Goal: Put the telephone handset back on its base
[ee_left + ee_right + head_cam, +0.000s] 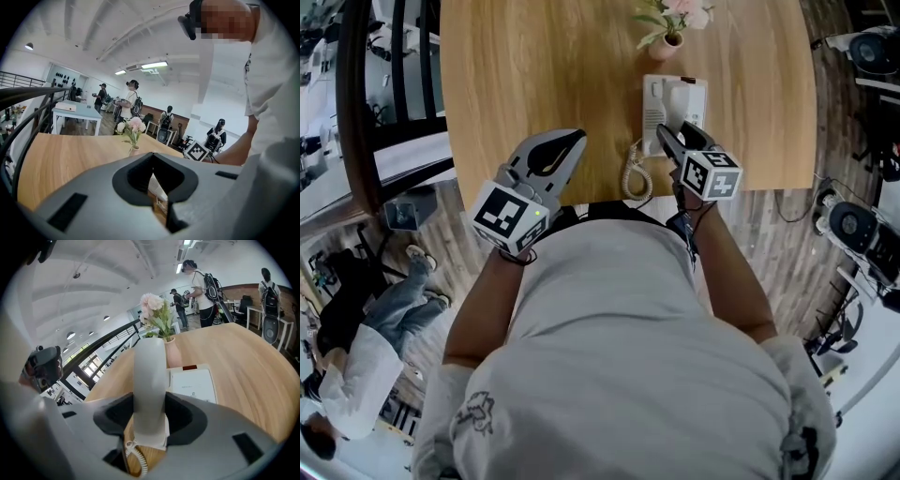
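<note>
Right gripper view showed your right claw (pixel 150 420) clenched on the near end of the telephone handset (pixel 149 371), pads pressing both its flanks, so the white bar ran straight out ahead of the claw and tilted slightly upward. Just right of the claw's line lay the base (pixel 194 383), its flat panel facing up on the desk (pixel 243 366). The handset ran alongside that panel, over the cradle side, though you could not tell whether it was seated or hung just above. Gripping the end nearest you left the coiled cord (pixel 133 458) free below the claw rather than trapped under the handset. A vase of flowers (pixel 157 317) stood beyond the claw, past the base, so the far end probably needed care. Your left claw (pixel 555 155) was pinched closed on nothing, off to the left of the right claw and well apart from the phone, likely parked out of the way.
</note>
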Demonstrator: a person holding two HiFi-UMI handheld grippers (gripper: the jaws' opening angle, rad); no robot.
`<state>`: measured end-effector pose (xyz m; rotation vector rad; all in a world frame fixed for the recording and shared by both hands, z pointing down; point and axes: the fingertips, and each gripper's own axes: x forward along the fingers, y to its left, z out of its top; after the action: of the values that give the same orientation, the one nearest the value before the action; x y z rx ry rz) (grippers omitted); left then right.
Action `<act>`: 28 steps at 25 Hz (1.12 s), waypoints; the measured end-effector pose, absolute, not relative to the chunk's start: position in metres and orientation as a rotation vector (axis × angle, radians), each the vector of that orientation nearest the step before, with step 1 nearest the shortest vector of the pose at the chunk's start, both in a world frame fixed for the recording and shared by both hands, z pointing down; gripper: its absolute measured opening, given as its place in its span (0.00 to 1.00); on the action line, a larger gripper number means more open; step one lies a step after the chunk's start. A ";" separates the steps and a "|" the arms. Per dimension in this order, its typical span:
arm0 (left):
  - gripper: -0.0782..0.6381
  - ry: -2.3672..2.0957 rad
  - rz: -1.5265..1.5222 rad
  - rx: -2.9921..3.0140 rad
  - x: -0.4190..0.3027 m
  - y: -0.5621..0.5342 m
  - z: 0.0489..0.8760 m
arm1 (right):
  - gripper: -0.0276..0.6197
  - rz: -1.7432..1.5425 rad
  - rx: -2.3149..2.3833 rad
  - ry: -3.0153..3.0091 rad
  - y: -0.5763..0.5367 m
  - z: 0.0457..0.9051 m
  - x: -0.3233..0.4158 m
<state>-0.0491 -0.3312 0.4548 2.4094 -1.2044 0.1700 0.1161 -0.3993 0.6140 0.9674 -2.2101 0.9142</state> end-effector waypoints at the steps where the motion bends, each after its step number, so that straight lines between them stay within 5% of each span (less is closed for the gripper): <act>1: 0.12 -1.205 0.174 2.407 -0.048 -0.332 0.456 | 0.38 0.917 0.963 -2.198 -0.400 0.619 0.116; 28: 0.12 -1.228 0.197 2.336 -0.054 -0.333 0.475 | 0.37 0.973 1.012 -2.074 -0.410 0.668 0.107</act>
<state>-0.0538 -0.3327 0.4747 2.3358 -1.2284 0.1968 0.1074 -0.4104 0.6678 1.0122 -2.0745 0.9726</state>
